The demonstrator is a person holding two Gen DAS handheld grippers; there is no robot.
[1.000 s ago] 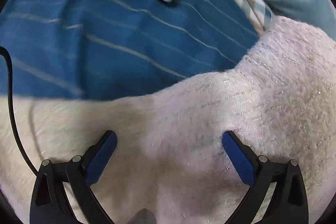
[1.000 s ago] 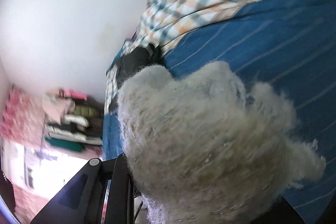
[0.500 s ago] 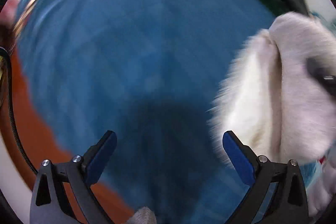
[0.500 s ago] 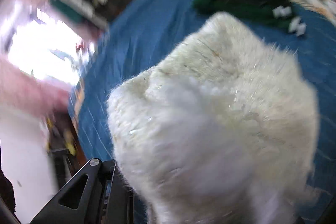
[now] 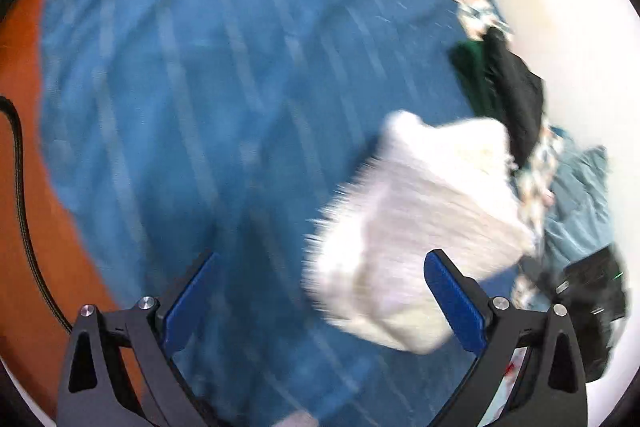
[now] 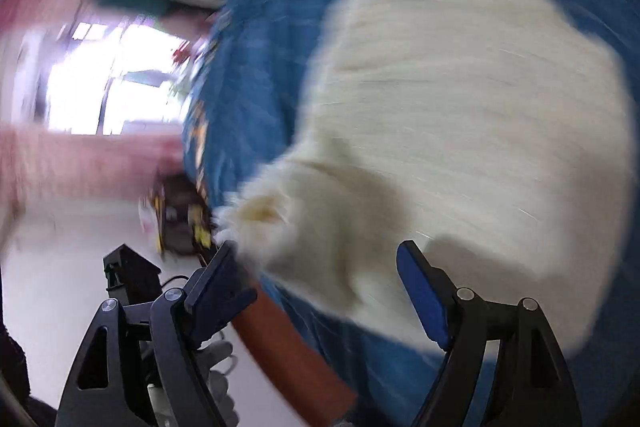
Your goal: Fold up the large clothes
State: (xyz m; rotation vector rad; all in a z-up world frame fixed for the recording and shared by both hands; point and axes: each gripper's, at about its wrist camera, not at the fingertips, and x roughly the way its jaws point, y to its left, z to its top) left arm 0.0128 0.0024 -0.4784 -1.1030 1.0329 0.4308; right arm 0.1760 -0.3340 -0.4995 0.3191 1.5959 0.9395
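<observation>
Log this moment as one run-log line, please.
phase: release | left gripper: open, empty | right gripper: jaws just opened, fluffy white garment between them, unpressed | surface: blue striped bedspread

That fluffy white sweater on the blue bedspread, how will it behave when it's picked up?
The white sweater is probably floppy: it lies bunched in soft folds. Its fuzzy pile suggests easy gripping. Likely bulky yet light.

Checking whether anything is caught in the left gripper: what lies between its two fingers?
Only bare blue striped bedsheet shows between the open left gripper fingers in the left wrist view; the white fuzzy garment overlaps just the right finger.
</observation>
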